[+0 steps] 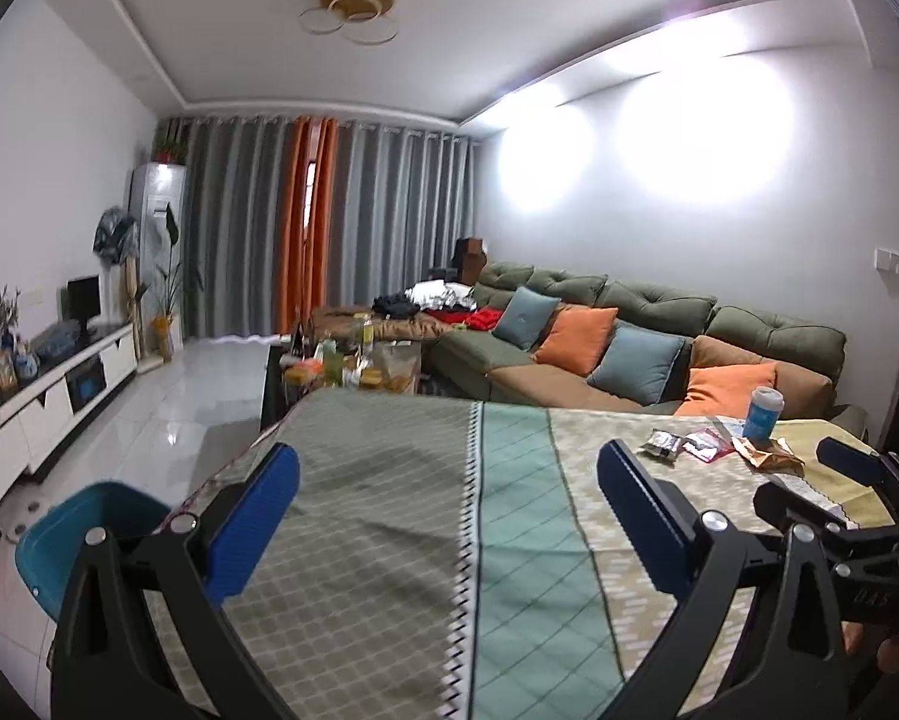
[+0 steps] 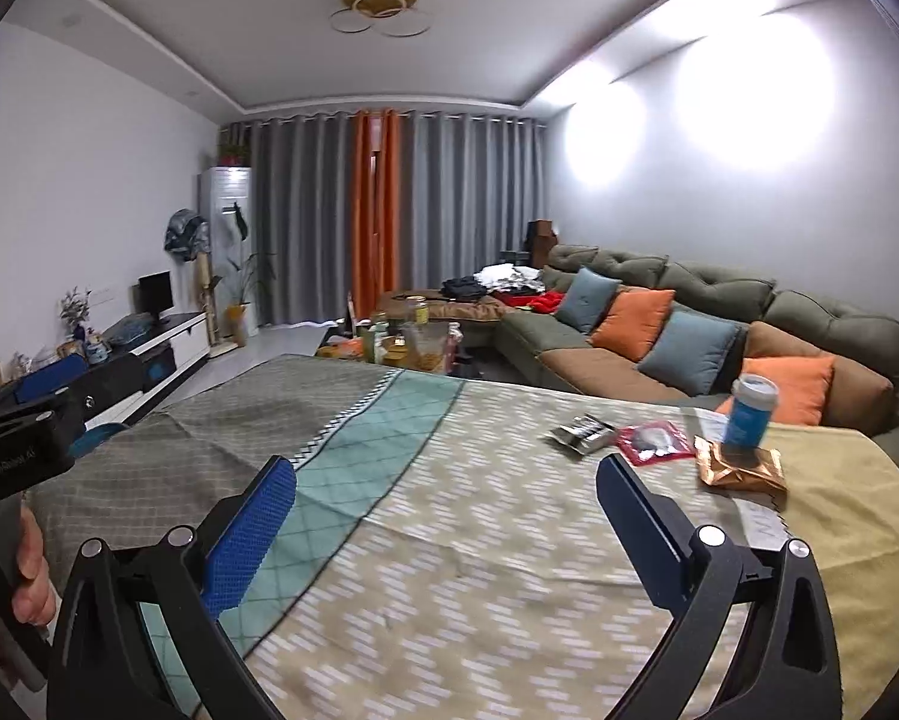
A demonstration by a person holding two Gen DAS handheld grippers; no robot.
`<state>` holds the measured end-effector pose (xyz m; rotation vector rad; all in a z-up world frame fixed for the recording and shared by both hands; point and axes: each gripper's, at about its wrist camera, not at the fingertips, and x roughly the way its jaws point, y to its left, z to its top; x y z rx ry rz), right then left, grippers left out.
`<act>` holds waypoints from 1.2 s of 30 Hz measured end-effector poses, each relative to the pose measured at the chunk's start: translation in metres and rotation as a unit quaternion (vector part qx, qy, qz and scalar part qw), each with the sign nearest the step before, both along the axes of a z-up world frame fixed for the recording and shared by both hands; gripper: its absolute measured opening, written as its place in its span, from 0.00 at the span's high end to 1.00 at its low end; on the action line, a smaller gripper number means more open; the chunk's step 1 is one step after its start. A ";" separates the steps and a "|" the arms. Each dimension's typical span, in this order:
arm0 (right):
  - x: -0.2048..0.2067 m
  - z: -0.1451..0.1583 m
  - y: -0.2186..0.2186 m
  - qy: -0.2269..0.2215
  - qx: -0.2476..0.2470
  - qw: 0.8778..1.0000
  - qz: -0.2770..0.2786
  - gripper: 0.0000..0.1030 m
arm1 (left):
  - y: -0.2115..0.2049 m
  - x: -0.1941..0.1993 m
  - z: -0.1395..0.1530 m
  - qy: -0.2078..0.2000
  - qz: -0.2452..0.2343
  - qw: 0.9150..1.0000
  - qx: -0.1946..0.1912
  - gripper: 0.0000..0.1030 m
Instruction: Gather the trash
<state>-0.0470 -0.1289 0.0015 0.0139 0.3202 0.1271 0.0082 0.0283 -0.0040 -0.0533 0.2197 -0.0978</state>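
While both of your grippers hang over the patterned tablecloth, neither has anything between its fingers. Your right gripper stands with its jaws spread as wide as they go, only cloth showing in the gap. Your left gripper is spread wide too, over the grey and teal bands of the cloth.

All the trash sits together at the far right part of the table, well apart from both grippers: a crumpled silver wrapper, a red packet just beside it, then a gold wrapper with a blue cup standing at its far edge (whether the cup rests on the wrapper you cannot tell). A teal bin stands on the floor by the table's left corner. Behind the table runs a green sofa.
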 end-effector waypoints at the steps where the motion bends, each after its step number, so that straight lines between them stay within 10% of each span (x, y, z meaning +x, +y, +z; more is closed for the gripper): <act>1: -0.001 -0.001 -0.002 -0.001 0.002 1.000 -0.004 0.03 | -0.005 0.001 0.000 -0.002 -0.002 1.000 0.003 0.03; 36: -0.017 0.011 -0.025 -0.037 0.015 0.998 -0.056 0.03 | -0.033 -0.004 0.000 -0.037 0.016 0.999 0.035 0.03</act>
